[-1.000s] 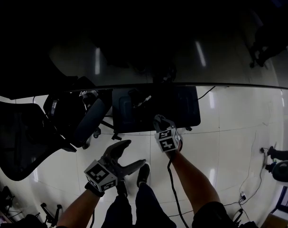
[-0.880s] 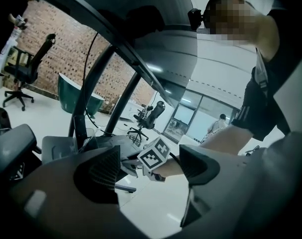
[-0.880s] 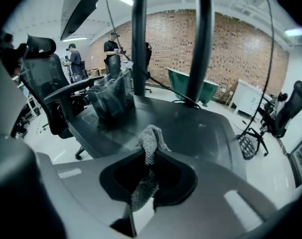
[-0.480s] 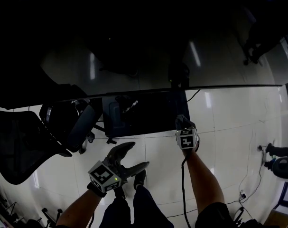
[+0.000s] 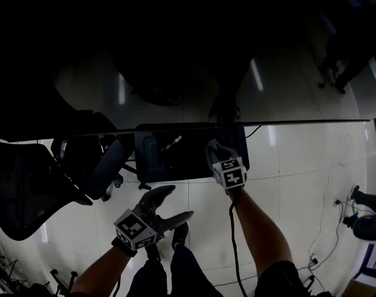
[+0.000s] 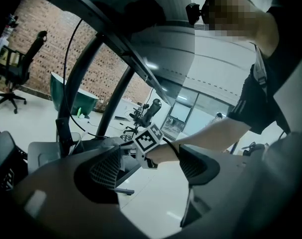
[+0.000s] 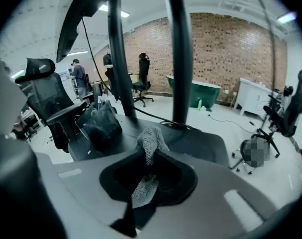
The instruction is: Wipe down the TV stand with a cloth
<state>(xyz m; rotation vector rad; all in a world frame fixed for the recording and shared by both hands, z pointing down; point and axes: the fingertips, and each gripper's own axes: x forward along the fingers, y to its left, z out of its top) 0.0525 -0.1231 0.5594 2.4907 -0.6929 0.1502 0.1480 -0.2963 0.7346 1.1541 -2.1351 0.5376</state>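
Note:
The TV stand's black base plate (image 5: 191,158) lies low on the white floor, with dark upright poles (image 7: 180,54) rising from it. My right gripper (image 5: 216,152) reaches over the plate's front right part and is shut on a grey mesh cloth (image 7: 150,142), which hangs through the jaws above the base plate (image 7: 203,144). My left gripper (image 5: 170,204) hovers over the floor in front of the stand, open and holding nothing. Its ribbed pads (image 6: 106,167) stand wide apart in the left gripper view, and the right gripper's marker cube (image 6: 149,138) shows between them.
A crumpled black bag (image 7: 98,123) sits on the left part of the base. A black office chair (image 5: 104,163) stands just left of the stand. More chairs (image 7: 289,114), a green tub (image 7: 194,94) and people in the distance stand across the room. A cable (image 5: 232,240) trails along my right arm.
My right gripper with the cloth swung right along the base's front edge, then came back left and further onto the plate. The left gripper has barely moved.

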